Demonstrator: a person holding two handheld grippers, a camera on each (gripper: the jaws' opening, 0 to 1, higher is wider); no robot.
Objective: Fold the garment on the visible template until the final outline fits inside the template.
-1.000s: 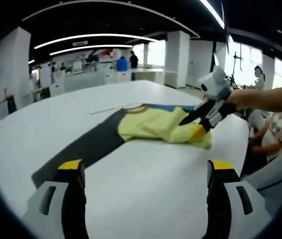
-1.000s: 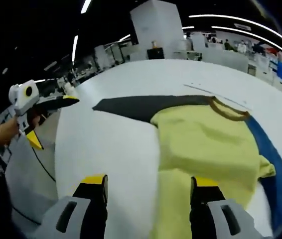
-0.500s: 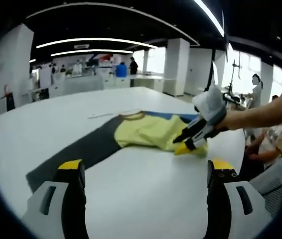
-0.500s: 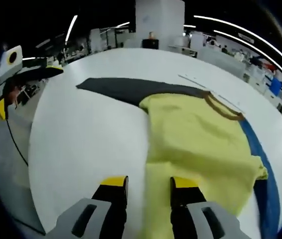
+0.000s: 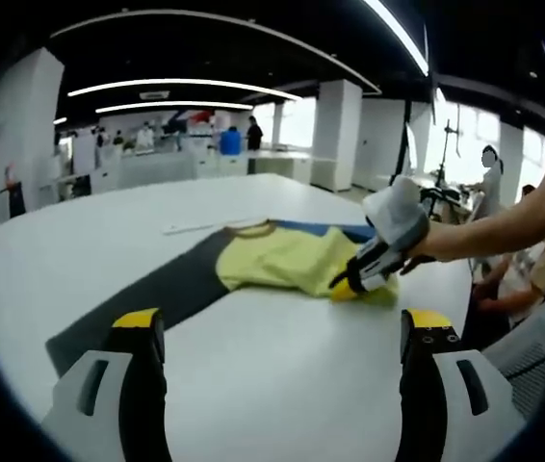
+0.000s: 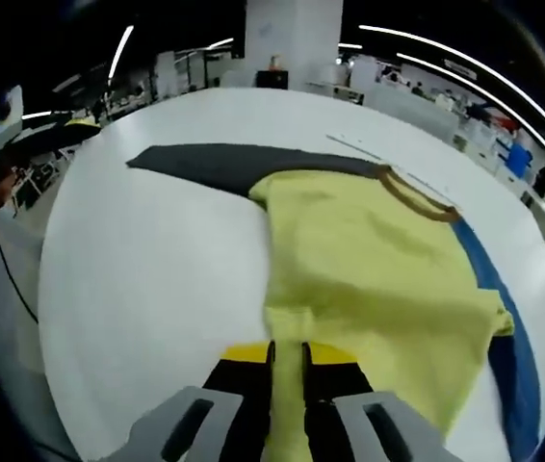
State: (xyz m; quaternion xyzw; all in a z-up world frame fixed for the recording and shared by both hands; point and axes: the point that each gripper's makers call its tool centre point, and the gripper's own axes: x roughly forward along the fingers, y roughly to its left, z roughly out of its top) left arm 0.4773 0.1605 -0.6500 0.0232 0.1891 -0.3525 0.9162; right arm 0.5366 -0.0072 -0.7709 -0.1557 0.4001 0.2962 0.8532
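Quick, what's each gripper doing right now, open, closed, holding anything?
Left gripper: open, holding nothing, above the white table.
Right gripper: shut on the near edge of the yellow garment.

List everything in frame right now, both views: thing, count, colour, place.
garment: 1, yellow with a brown collar, lying partly on the dark template, near edge pinched by the right tongs
template: 1, dark grey, flat on the table, running out from under the garment
blue strip: 1, blue, along the garment's far side in the right gripper view
table: 1, white, round-edged, under everything
white strip: 1, pale, on the table beyond the collar
people: several, in the background; too small to count
left tongs: 1, grey with yellow tips, jaws wide apart over bare table
right tongs: 1, same colours, jaws closed on the garment's edge
person's arm: 1, holding the right tongs
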